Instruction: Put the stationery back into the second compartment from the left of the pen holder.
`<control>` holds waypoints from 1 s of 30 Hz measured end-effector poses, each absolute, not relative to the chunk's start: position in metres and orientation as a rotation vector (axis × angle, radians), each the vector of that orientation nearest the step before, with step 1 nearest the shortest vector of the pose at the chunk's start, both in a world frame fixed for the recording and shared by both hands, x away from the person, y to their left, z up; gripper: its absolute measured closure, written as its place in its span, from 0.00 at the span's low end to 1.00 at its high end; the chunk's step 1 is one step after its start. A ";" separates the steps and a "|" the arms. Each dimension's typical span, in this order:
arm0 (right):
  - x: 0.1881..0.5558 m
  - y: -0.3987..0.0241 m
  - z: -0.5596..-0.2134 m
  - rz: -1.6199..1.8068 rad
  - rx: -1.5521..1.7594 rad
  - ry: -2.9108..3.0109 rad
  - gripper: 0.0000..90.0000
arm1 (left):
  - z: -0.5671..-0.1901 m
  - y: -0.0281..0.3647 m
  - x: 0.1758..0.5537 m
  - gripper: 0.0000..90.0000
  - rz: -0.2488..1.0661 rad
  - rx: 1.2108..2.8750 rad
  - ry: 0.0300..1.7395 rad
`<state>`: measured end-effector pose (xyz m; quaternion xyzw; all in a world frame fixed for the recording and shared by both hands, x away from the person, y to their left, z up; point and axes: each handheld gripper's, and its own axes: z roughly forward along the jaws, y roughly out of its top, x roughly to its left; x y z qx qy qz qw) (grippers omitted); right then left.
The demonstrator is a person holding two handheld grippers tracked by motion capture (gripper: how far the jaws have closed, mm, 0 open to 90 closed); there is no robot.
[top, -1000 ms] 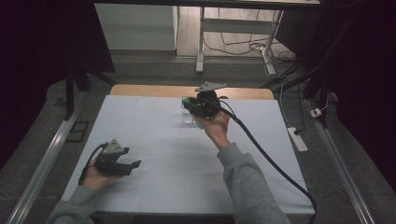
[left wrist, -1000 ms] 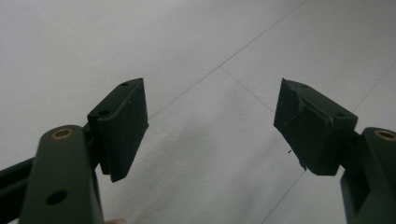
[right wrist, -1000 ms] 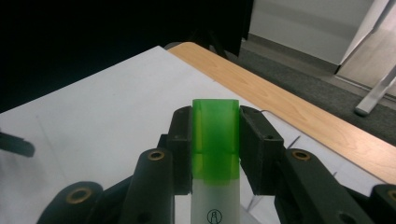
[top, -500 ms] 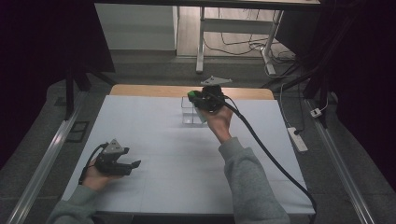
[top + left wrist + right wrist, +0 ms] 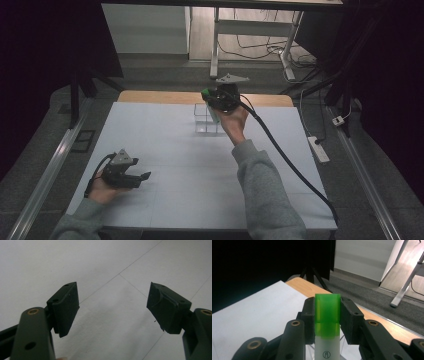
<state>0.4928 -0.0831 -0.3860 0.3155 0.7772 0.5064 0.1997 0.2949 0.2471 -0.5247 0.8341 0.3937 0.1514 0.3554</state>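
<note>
Across the middle of the high view, a white surface [image 5: 165, 150] with a wooden strip along its far edge, dark floor and desk legs beyond. At the near left, the left gripper [image 5: 141, 177] resting low on the white sheet in the person's left hand [image 5: 100, 187], cable looping behind it. At the far middle, the right gripper [image 5: 209, 96] raised in the right hand [image 5: 234, 120], grey sleeve trailing back to the near edge, thick black cable running off to the near right. Just under that gripper, a clear rack [image 5: 206, 120] standing on the surface; from this height its contents too small to make out.

From the left gripper view, something the overhead cannot settle: fingers [image 5: 65, 307] released, spread wide, bare white sheet with thin crossing lines between them.

From the right gripper view, detail lost from above: fingers [image 5: 349, 320] clenched on a green-capped tube [image 5: 327, 322], pads pressing either side of the translucent green cap, white body below bearing a small round mark. Tube upright, lifted over the far part of the surface, wooden edge and grey floor behind it, a corner of the rack's clear frame just visible beneath.
</note>
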 end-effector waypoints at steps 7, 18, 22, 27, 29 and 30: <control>0.506 -0.080 -0.384 1.474 0.906 2.127 0.74 | -0.525 0.247 0.295 0.29 0.392 2.158 1.014; 0.529 -0.079 -0.386 1.507 0.916 2.069 0.74 | -0.526 0.249 0.296 0.29 0.387 2.155 1.021; 0.534 -0.077 -0.390 1.499 0.910 2.062 0.74 | -0.526 0.249 0.296 0.29 0.387 2.157 1.020; 0.538 -0.076 -0.396 1.487 0.911 2.067 0.74 | -0.527 0.250 0.296 0.29 0.387 2.155 1.023; 0.540 -0.076 -0.398 1.480 0.911 2.070 0.74 | -0.527 0.250 0.296 0.29 0.389 2.154 1.024; 0.541 -0.076 -0.400 1.482 0.911 2.071 0.74 | -0.527 0.250 0.296 0.29 0.390 2.156 1.022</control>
